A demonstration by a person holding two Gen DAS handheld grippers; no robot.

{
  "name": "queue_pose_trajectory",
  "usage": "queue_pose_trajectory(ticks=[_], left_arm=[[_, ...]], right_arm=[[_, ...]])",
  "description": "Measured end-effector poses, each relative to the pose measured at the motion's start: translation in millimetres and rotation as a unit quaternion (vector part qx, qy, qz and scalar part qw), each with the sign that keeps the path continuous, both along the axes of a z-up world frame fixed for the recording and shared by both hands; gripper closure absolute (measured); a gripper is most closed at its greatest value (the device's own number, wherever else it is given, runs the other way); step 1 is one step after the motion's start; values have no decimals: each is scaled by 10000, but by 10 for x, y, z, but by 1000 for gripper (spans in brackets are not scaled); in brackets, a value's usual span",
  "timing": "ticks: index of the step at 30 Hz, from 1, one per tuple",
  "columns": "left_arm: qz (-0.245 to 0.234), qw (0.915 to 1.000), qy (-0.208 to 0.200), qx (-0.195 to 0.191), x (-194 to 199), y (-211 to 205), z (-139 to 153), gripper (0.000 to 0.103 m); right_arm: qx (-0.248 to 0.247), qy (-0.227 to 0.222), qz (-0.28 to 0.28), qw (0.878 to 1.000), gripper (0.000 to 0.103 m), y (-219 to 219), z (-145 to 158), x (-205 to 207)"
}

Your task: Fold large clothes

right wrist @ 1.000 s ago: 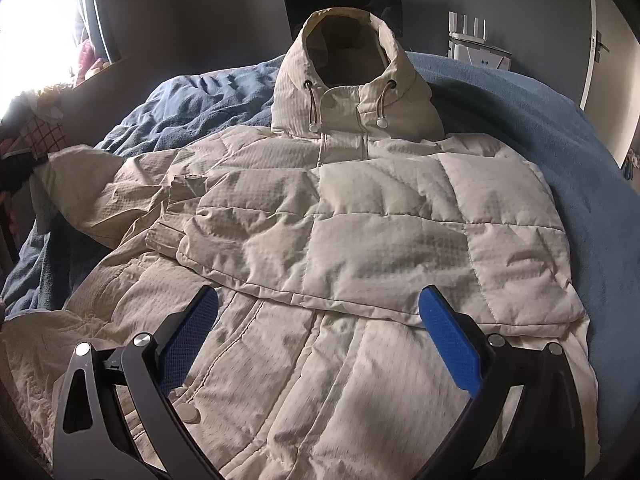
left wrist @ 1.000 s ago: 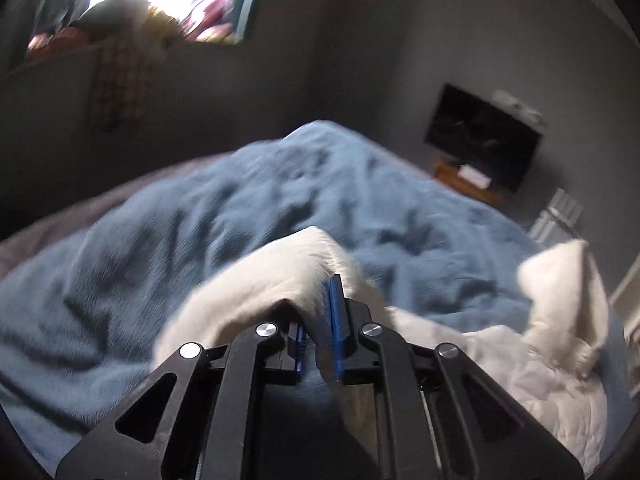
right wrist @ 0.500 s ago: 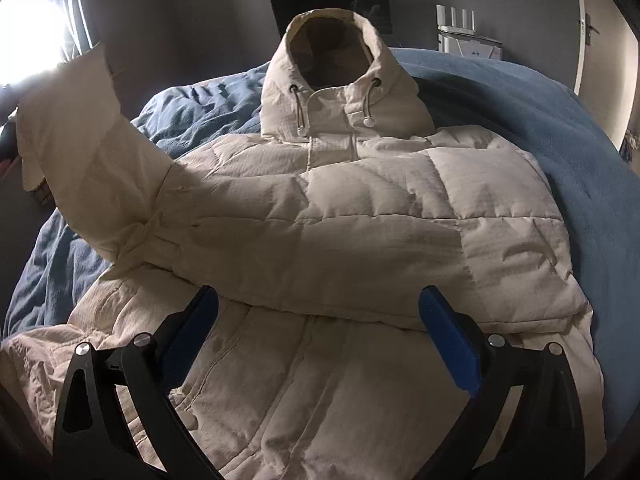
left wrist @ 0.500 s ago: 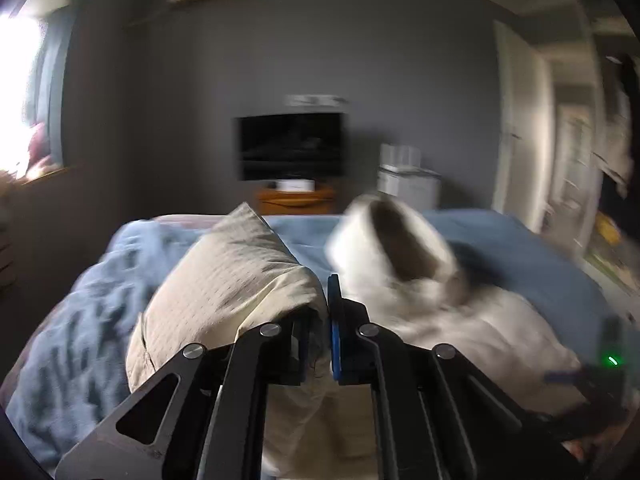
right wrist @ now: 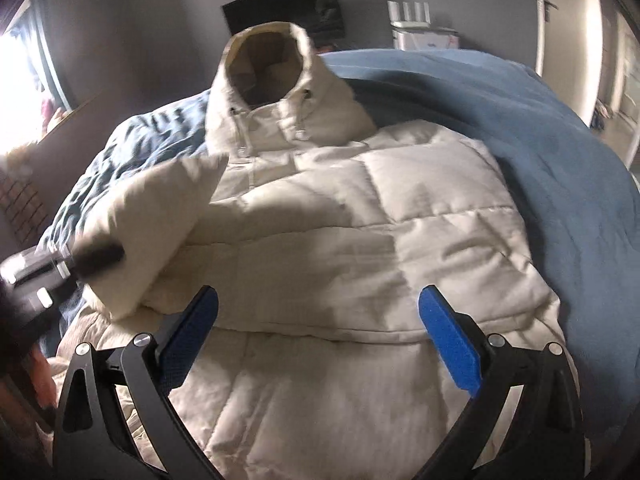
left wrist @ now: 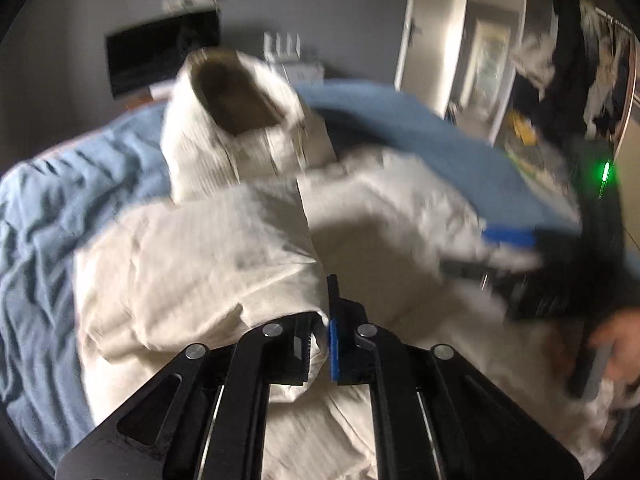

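1. The cream quilted hooded puffer jacket (right wrist: 360, 232) lies front-up on the rumpled blue fleece blanket (right wrist: 560, 152) that covers the bed, its hood (right wrist: 268, 72) at the far end, away from both grippers
2. The left gripper (left wrist: 324, 332) is pinched tight on the cuff end of the jacket's cream sleeve (left wrist: 224, 264), which bunches up just ahead of and to the left of its black fingers
3. From the right wrist view that sleeve (right wrist: 160, 220) stands lifted over the jacket's left edge, with the left gripper's dark body (right wrist: 96, 256) at its lower end (blurred)
4. The right gripper (right wrist: 320, 340) hovers above the jacket's lower chest, its blue pads (right wrist: 448, 340) spread wide with nothing between them
5. A dark flat screen (right wrist: 284, 12) hangs on the grey wall beyond the hood
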State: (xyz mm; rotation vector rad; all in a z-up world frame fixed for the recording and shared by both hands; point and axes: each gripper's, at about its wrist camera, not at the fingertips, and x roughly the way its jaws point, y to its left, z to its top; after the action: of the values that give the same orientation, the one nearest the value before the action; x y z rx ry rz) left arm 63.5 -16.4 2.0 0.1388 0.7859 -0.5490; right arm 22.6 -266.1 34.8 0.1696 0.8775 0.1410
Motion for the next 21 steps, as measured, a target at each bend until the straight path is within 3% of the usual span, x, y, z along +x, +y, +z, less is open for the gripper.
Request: queue_pose_trajectory(ticks=[2, 5, 6, 8, 10, 13, 16, 21], left_arm=[[-49, 9990, 443, 79, 60, 3, -224, 94], [-81, 9976, 684, -97, 70, 83, -299, 86], [-59, 9977, 665, -146, 57, 108, -248, 84], [-24, 9980, 581, -267, 24, 172, -143, 62], [-14, 9983, 481, -324, -39, 219, -50, 53], [112, 9987, 426, -269, -127, 352, 68, 52], [463, 9985, 284, -98, -209, 564, 178, 31], [1241, 9916, 188, -325, -178, 1106, 353, 31]], right_arm=[[55, 34, -67, 10000, 6, -44, -3, 5], [23, -17, -68, 10000, 6, -50, 39, -14], [7, -63, -50, 10000, 6, -46, 68, -29], [-36, -159, 9, 9999, 6, -38, 115, -61], [-107, -224, 100, 9996, 6, -10, 154, -89], [-141, -262, 239, 9993, 6, 38, 196, -119], [-223, -343, 521, 9978, 6, 175, 253, -147], [-411, -360, 1158, 9918, 6, 570, 319, -130]])
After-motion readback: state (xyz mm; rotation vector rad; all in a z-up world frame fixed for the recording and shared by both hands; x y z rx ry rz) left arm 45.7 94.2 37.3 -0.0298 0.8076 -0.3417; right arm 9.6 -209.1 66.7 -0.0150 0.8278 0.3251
